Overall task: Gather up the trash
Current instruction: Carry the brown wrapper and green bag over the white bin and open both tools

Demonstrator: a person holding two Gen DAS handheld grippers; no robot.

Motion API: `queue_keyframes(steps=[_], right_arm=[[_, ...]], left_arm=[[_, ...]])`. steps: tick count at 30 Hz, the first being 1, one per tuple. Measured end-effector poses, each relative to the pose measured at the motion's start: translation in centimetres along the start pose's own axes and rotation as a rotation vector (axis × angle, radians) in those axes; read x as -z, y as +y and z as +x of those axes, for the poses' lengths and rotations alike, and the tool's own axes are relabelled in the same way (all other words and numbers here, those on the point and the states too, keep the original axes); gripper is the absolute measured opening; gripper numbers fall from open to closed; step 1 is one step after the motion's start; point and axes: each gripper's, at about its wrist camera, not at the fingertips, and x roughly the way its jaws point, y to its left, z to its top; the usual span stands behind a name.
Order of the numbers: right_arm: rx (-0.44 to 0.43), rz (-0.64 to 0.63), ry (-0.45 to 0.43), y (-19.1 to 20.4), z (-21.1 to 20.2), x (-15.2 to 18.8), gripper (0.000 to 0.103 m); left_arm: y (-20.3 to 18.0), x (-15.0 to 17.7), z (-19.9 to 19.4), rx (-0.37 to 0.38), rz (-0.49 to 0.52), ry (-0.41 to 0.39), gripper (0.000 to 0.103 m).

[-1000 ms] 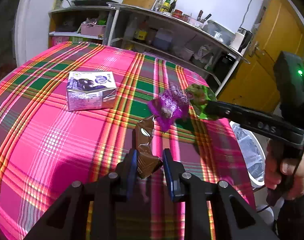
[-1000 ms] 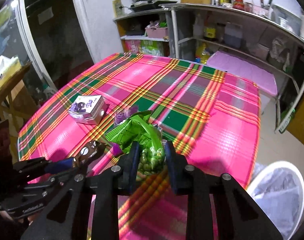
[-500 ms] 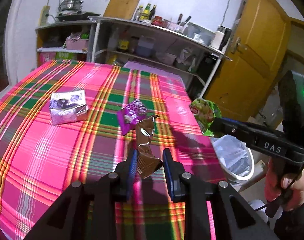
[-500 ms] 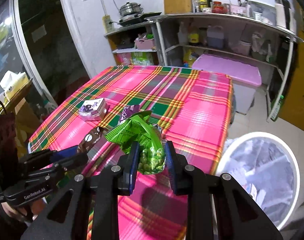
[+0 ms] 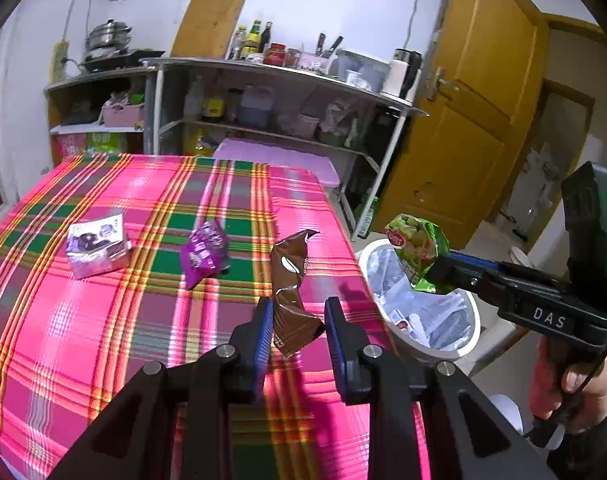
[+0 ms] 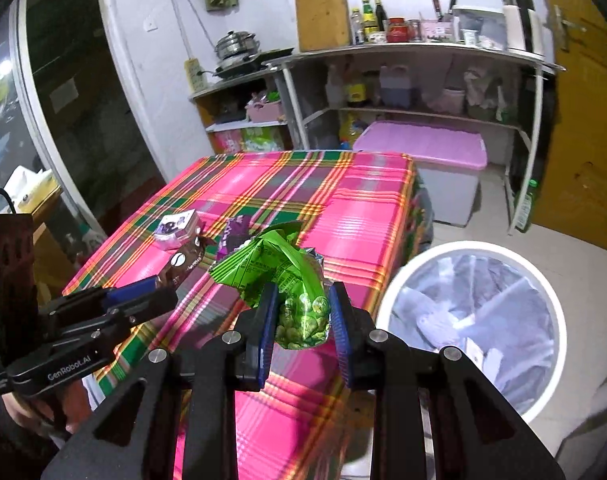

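Trash is held in both grippers. A brown wrapper (image 5: 291, 300) is clamped by its lower end between the narrowly parted blue pads of the left gripper (image 5: 296, 330), its upper end standing up above the near right part of the plaid tablecloth (image 5: 103, 340). A green snack bag (image 6: 291, 284) is pinched between the pads of the right gripper (image 6: 303, 330), the jaws set only slightly apart around its crumpled body, with green peas seen through its clear lower part. In the left wrist view the bag is carried just above the near rim of the white bin (image 5: 423, 312), which stands on the floor just beside the right edge of the table. The bin is lined with a clear bag and some scraps are seen inside it. In the right wrist view the bin (image 6: 475, 328) lies to the right of the bag, off the table's near right corner. The right gripper's handle is gripped by a hand (image 5: 567, 388) at the right edge of the left wrist view.

Farther along the cloth, near its middle, a purple wrapper (image 5: 204, 252) is lying crumpled. To its left, nearer the left edge, a small carton (image 5: 97, 250) is resting on the cloth, apart from the wrapper. Beyond the far edge a pink-lidded tub (image 6: 423, 148) is set under metal shelves (image 5: 271, 80) crowded with bottles and jars.
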Motion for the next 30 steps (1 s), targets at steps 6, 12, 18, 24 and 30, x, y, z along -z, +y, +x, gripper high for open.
queue_keyframes(steps=[6, 12, 18, 24, 30], right_arm=[[0.031, 0.037, -0.017, -1.7, -1.3, 0.7, 0.027], [0.057, 0.068, -0.022, -3.4, -2.1, 1.3, 0.027], [0.084, 0.1, -0.029, -5.0, -2.9, 1.8, 0.027], [0.108, 0.133, -0.03, -6.7, -3.4, 2.4, 0.027], [0.131, 0.17, -0.028, -8.5, -3.5, 2.9, 0.027]], left_arm=[[-1.7, -0.5, 0.4, 0.004, 0.043, -0.006, 0.027], [-3.4, -0.8, 1.4, 0.013, 0.069, 0.001, 0.027], [-4.9, -1.1, 2.6, 0.032, 0.102, 0.009, 0.027], [-6.2, -1.4, 3.8, 0.057, 0.127, 0.018, 0.027], [-7.6, -1.5, 5.4, 0.086, 0.147, 0.037, 0.027]])
